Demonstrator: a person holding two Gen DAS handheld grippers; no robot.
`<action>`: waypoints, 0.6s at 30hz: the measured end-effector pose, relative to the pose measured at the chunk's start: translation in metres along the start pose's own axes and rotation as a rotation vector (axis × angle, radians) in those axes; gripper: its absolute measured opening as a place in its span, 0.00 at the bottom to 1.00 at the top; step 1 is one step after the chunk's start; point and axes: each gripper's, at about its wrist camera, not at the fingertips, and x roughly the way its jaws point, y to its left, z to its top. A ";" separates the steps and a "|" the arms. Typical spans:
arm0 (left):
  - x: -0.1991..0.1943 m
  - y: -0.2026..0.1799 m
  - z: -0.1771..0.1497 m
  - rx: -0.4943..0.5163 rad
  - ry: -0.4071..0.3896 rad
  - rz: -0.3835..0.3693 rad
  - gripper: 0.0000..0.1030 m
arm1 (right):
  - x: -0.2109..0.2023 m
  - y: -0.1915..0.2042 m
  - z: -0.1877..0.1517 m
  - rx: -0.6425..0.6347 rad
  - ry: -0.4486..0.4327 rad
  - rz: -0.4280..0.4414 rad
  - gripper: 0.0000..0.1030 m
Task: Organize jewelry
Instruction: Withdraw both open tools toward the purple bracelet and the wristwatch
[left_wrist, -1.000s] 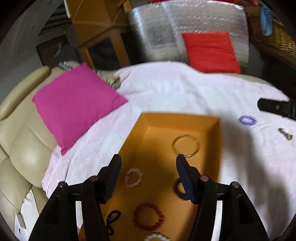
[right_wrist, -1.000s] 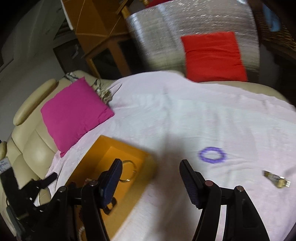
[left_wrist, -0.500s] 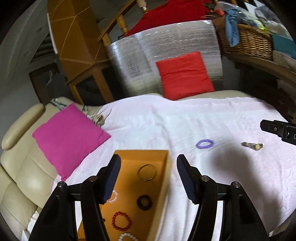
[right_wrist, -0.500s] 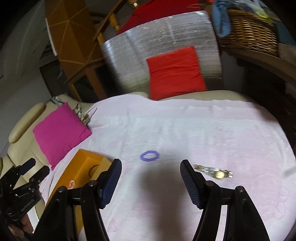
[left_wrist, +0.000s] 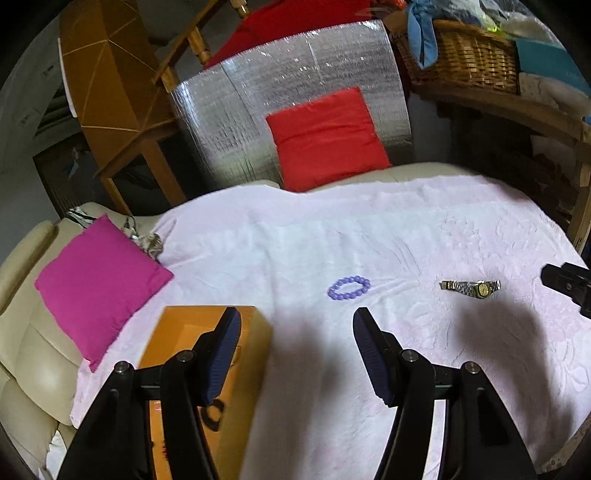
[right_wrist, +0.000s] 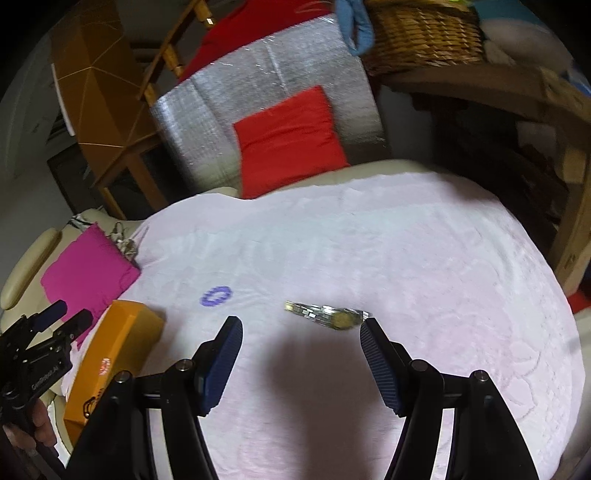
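An open orange box sits on the pale pink cloth at lower left; a black ring of jewelry shows inside it. The box also shows in the right wrist view. A purple bead bracelet and a gold-and-silver wristwatch lie on the cloth. My left gripper is open and empty, above the box's right edge and short of the bracelet. My right gripper is open and empty, just short of the watch; the bracelet lies to its left.
A magenta cushion lies left of the box on the cream sofa. A red cushion leans on a silver foil panel at the back. A wicker basket stands on a wooden shelf at back right.
Both grippers have pulled back and swung right. The box has slid to the lower left in both views. The bracelet and watch have come closer to centre; the watch now lies right before my right gripper.
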 end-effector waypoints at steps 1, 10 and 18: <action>0.006 -0.003 0.000 -0.003 0.009 -0.004 0.62 | 0.003 -0.004 -0.002 0.005 0.006 -0.005 0.68; 0.066 -0.030 -0.010 -0.025 0.109 -0.022 0.62 | 0.037 -0.034 -0.004 -0.006 0.083 -0.042 0.68; 0.117 -0.035 -0.033 -0.063 0.217 -0.035 0.62 | 0.064 -0.027 -0.018 -0.079 0.159 -0.047 0.68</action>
